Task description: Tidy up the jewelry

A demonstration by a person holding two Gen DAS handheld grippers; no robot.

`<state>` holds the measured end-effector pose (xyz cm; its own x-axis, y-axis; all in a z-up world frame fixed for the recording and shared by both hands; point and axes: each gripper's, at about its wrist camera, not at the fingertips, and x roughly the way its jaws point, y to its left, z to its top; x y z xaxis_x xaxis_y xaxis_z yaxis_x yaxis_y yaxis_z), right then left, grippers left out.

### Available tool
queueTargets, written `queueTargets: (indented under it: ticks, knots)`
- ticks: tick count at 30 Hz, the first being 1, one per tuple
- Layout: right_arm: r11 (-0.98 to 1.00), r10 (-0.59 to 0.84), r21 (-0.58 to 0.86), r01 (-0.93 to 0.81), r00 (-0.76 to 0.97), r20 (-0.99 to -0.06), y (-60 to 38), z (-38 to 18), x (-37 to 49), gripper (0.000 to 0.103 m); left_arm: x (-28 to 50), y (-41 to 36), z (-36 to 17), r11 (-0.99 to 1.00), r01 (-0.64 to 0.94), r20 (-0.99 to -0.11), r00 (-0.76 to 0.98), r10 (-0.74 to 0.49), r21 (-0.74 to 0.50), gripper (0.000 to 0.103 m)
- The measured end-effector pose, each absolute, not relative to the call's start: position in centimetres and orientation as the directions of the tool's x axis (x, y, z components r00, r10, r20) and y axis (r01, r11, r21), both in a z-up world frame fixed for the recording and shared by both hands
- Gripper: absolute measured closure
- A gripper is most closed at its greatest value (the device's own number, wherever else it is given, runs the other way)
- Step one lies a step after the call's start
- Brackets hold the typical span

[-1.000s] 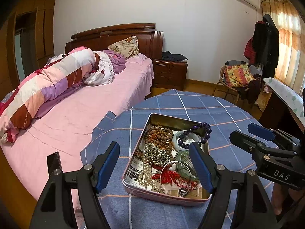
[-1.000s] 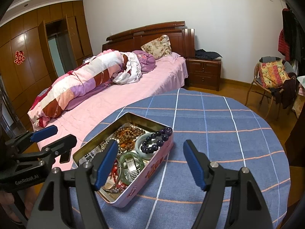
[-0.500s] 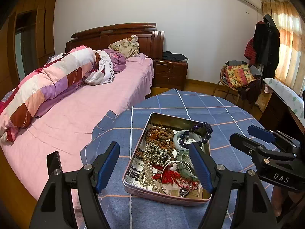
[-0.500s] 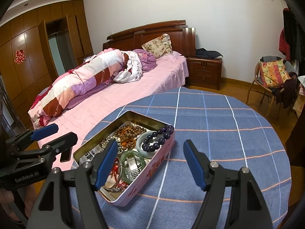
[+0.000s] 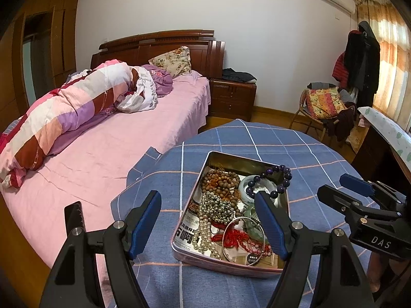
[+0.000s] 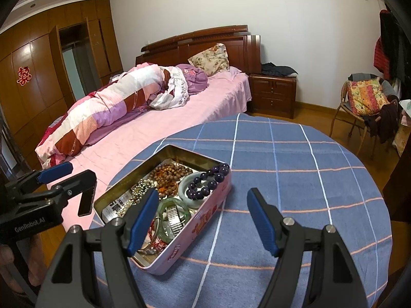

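An open pink tin (image 5: 218,263) (image 6: 205,218) full of jewelry sits on the round table. Inside lie a purple bead bracelet (image 5: 281,177) (image 6: 209,181) draped over the tin's rim, brown wooden beads (image 5: 221,181) (image 6: 170,173), a pearl strand (image 5: 205,231), a silver bangle (image 5: 242,238), red cord and a green jade bangle (image 6: 177,211). My left gripper (image 5: 209,218) hovers open just before the tin, nothing between its blue pads. My right gripper (image 6: 203,217) stands open over the tin's right edge, also empty. Each gripper shows in the other's view, at the side.
A blue checked cloth (image 6: 295,159) covers the table. A pink bed (image 5: 102,148) with a rolled quilt stands close on the left. A wooden nightstand (image 5: 231,97), a chair with a colourful cushion (image 5: 325,102) and hung clothes stand behind.
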<state>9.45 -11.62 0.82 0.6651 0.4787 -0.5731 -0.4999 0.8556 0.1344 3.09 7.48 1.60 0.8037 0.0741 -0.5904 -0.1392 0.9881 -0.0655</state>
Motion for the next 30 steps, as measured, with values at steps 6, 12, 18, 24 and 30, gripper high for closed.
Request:
queueTargets:
  ticks: [6, 12, 18, 24, 30]
  knots:
    - [0.855, 0.479, 0.135, -0.5, 0.665, -0.573, -11.62, 0.81, 9.45, 0.028, 3.1, 7.5, 1.61, 0.988, -0.14, -0.59, 0.804, 0.073, -0.068, 0.028]
    - [0.855, 0.479, 0.134, -0.501, 0.665, -0.572, -11.62, 0.81, 9.45, 0.028, 3.14, 7.55, 1.56, 0.988, -0.14, -0.59, 0.804, 0.073, -0.069, 0.028]
    - [0.856, 0.479, 0.135, -0.499, 0.665, -0.574, -11.62, 0.8, 9.45, 0.028, 3.09, 7.61, 1.55, 0.987, -0.142, -0.591, 0.803, 0.075, -0.069, 0.028]
    - [0.855, 0.479, 0.136, -0.5, 0.664, -0.574, -11.66, 0.79, 9.5, 0.028, 3.08, 7.68, 1.56, 0.987, -0.144, -0.591, 0.803, 0.076, -0.069, 0.028]
    - [0.855, 0.479, 0.135, -0.5, 0.664, -0.574, -11.64, 0.79, 9.48, 0.028, 3.23, 8.08, 1.43, 0.984, -0.151, -0.607, 0.792, 0.066, -0.09, 0.028]
